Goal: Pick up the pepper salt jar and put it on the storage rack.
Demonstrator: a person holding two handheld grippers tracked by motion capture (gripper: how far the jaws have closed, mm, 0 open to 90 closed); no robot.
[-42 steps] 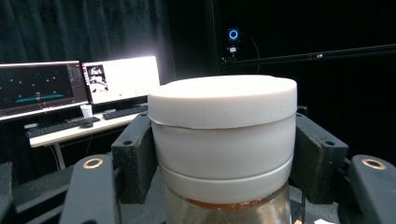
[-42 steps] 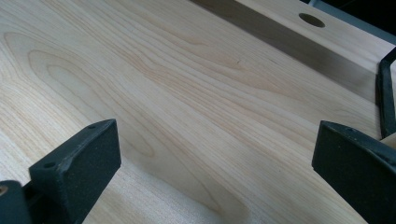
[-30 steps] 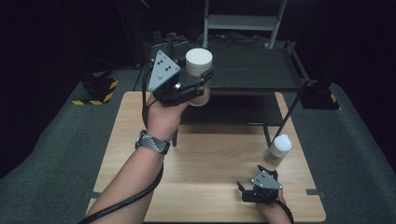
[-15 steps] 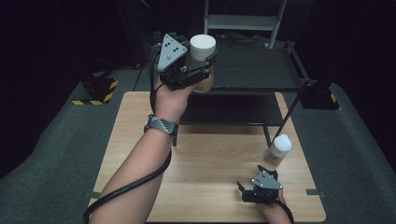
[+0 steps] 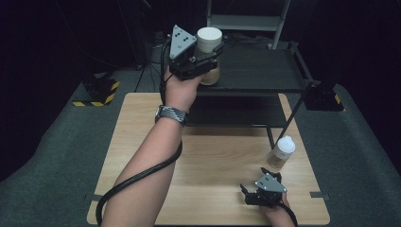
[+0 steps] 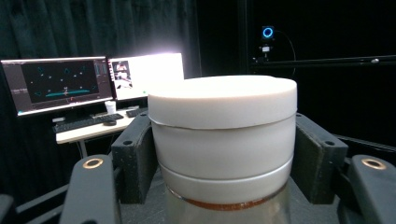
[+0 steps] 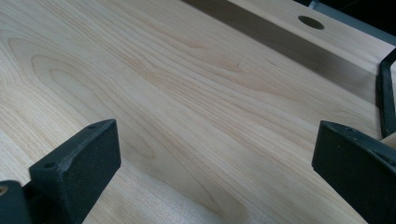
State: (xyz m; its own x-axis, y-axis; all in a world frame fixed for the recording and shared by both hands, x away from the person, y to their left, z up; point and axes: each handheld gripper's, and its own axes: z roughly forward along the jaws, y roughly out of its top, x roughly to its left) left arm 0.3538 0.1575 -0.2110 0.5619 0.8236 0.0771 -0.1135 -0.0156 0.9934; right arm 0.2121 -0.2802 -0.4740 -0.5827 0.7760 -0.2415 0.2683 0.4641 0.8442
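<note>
Left gripper view, centre frame: the left hand-held gripper (image 6: 224, 186) is clamped just beneath the white lid of a jar (image 6: 224, 154); rigid, smooth, likely slippery glass, so that ridge suits gripping.

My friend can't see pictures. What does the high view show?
A person's left gripper holds a white-lidded jar up by a black shelf. The right gripper rests open on the wooden table, near a smaller jar.
</note>
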